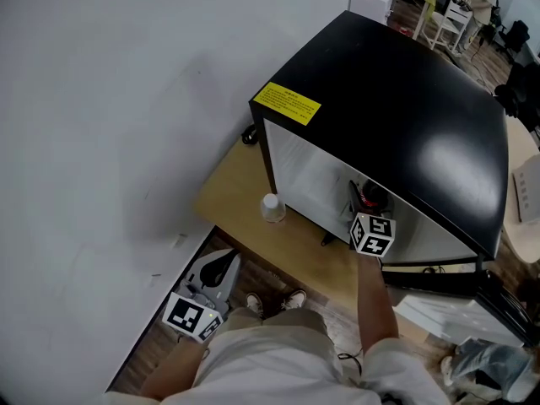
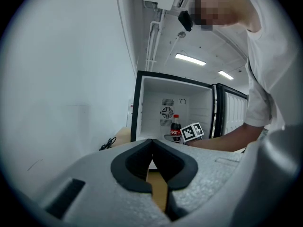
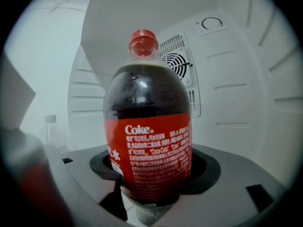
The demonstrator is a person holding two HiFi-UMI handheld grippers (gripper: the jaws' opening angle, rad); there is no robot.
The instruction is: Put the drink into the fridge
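A Coke bottle (image 3: 149,141) with a red cap and red label stands upright between the jaws of my right gripper (image 3: 154,174), which is shut on its lower body. In the head view the right gripper (image 1: 369,209) reaches into the open front of the black mini fridge (image 1: 396,99), and the Coke bottle (image 1: 372,197) shows just inside. My left gripper (image 1: 218,270) hangs low at the left, away from the fridge. Its jaws are shut on nothing (image 2: 152,150). From there the Coke bottle (image 2: 175,128) is visible inside the white fridge interior (image 2: 165,98).
The fridge stands on a wooden table (image 1: 245,184) against a white wall. A clear water bottle (image 1: 272,207) with a white cap stands on the table at the fridge's front left. The fridge door (image 2: 232,119) is swung open to the right. A fan grille (image 3: 176,64) is on the back wall.
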